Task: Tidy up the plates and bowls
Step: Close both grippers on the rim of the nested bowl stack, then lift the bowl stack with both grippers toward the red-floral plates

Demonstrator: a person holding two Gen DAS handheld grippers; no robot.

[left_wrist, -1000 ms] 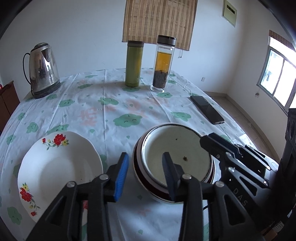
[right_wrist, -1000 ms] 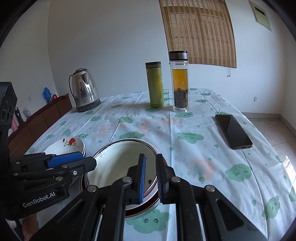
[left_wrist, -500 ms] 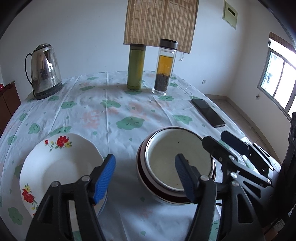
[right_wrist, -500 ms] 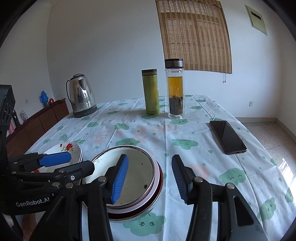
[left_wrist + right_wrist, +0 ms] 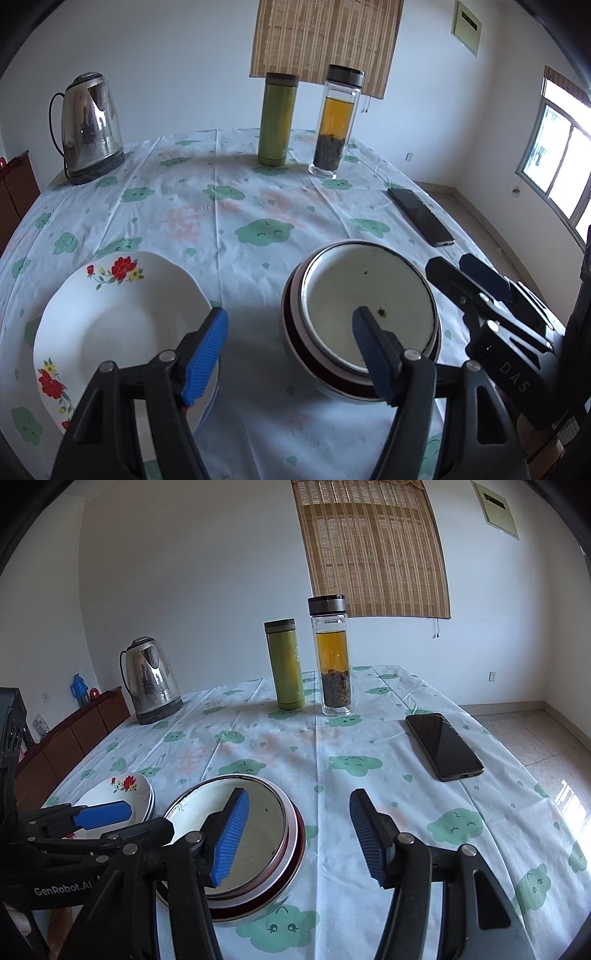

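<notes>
Bowls (image 5: 369,317) sit stacked on the tabletop (image 5: 258,206), flowered plate (image 5: 118,321) just beside. Left tool (image 5: 288,332) spread, pinching nothing. Right tool (image 5: 299,827) opening, straddling the bowls' rim without touching.

A table (image 5: 258,206) in cloud-print cloth carries kettle (image 5: 90,127), green flask (image 5: 277,118), tea bottle (image 5: 337,122) along the far edge, phone (image 5: 421,221) at the right edge, flowered plates (image 5: 110,332) and stacked bowls (image 5: 365,321) at the near edge.
</notes>
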